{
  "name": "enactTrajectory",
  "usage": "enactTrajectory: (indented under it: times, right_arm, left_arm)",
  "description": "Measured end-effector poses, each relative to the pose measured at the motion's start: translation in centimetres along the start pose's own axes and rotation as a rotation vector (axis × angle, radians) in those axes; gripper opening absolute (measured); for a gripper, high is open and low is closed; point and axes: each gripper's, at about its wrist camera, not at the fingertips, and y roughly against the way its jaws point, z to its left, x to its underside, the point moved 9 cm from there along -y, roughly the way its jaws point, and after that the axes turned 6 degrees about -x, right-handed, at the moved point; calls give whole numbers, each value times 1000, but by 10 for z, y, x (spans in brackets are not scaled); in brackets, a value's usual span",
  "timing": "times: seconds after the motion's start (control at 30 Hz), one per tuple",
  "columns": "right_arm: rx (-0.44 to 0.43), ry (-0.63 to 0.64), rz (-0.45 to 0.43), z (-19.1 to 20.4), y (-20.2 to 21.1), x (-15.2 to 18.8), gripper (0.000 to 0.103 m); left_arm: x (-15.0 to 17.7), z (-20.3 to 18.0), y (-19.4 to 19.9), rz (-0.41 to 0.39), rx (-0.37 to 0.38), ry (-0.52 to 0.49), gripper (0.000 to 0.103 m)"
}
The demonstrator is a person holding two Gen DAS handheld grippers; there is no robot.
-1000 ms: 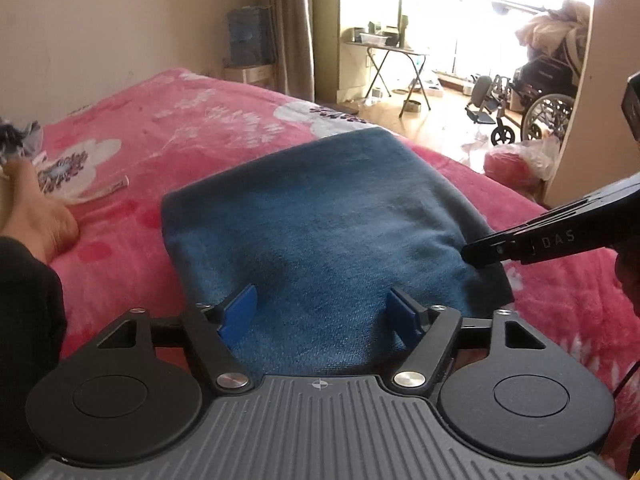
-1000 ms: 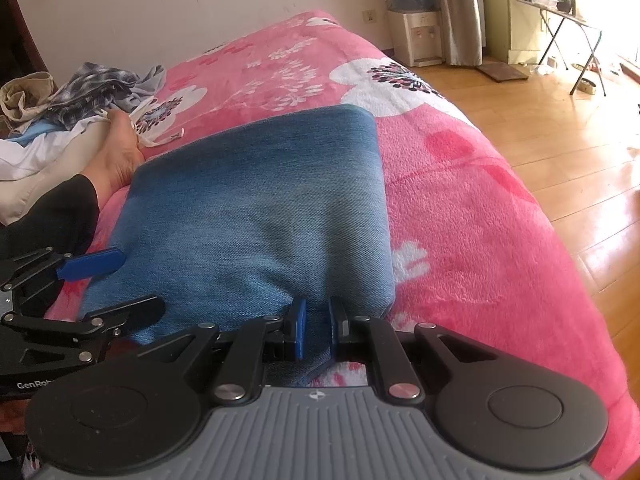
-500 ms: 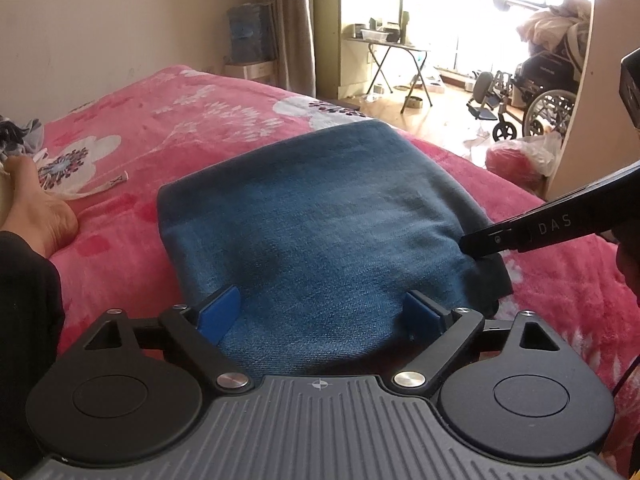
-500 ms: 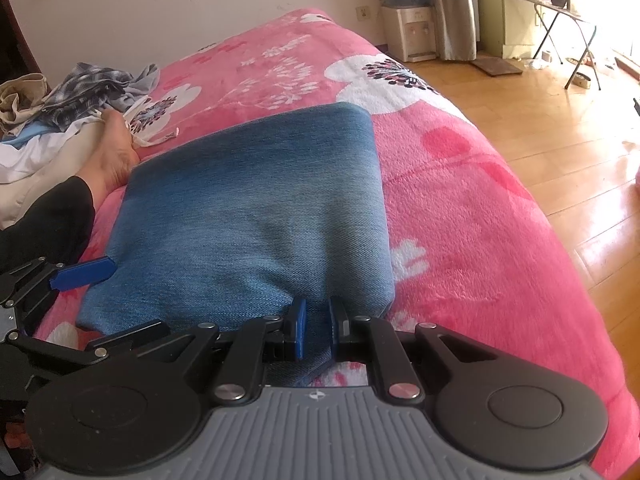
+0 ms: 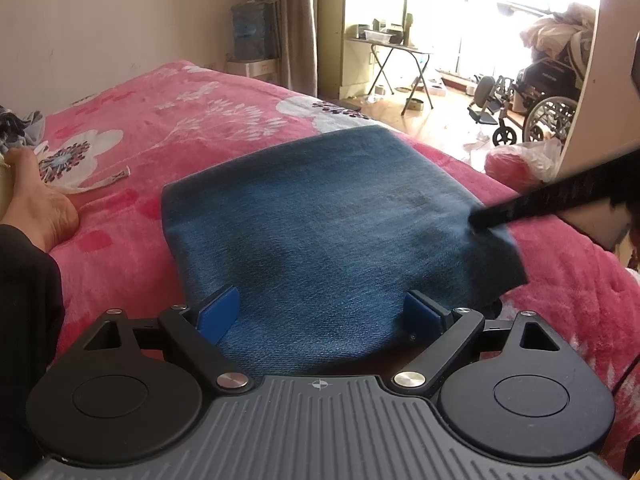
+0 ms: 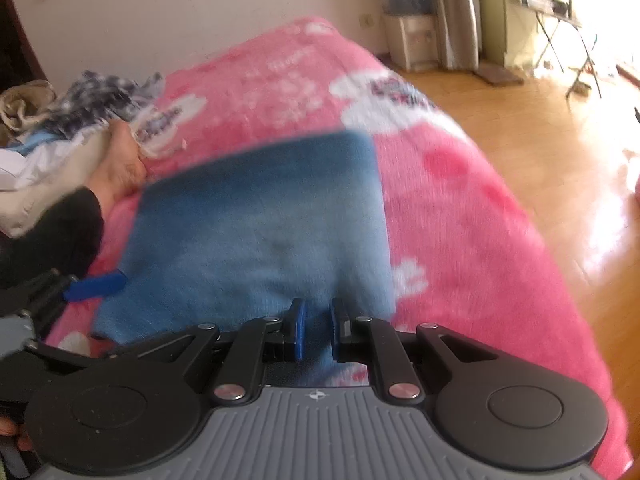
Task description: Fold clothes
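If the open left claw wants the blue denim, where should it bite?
Best the near hem of the folded denim, approached from the near side: that edge already sits between the left gripper's open jaws, matching the right gripper pinching the same hem.

Left gripper [image 5: 322, 314]: two black linkage fingers tipped with blue rectangular pads [image 5: 219, 313], silver pivot screws behind them, round black discs to either side, ribbed grey housing at the rear with a small crosshair mark. Right gripper [image 6: 316, 330]: same build. Person: black ribbed trouser leg [image 5: 28, 304], bare foot [image 5: 38, 204].
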Motion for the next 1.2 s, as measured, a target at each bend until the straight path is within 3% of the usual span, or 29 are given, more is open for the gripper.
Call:
enactTrajectory:
  times: [0.13, 0.3, 0.43, 0.5, 0.67, 0.77, 0.83, 1.07, 1.2]
  right_arm:
    - [-35, 56, -66, 9, 9, -38, 14]
    - [-44, 135, -101, 12, -31, -91, 14]
    - [-7, 102, -21, -9, -98, -96, 13]
    - [-38, 56, -15, -18, -115, -90, 13]
    - [-53, 46, -74, -22, -60, -95, 14]
    - [-125, -7, -71, -28, -17, -82, 14]
    - [-169, -16, -22, -26, 3, -62, 14]
    - [-127, 52, 122, -13, -6, 17, 14]
    - [-121, -34, 106, -15, -4, 19, 14]
  left_arm:
    - [0, 0, -1, 5, -2, 2, 90]
    - [1, -1, 0, 8, -7, -5, 90]
    - [1, -1, -1, 6, -9, -12, 90]
    - [1, 0, -2, 11, -6, -10, 91]
    - [1, 1, -2, 13, -3, -4, 91]
    - [0, 3, -2, 16, 0, 7, 91]
    - [0, 4, -1, 18, 0, 14, 91]
    - [0, 7, -1, 32, -2, 32, 91]
    - [-1, 9, 0, 31, -7, 36, 91]
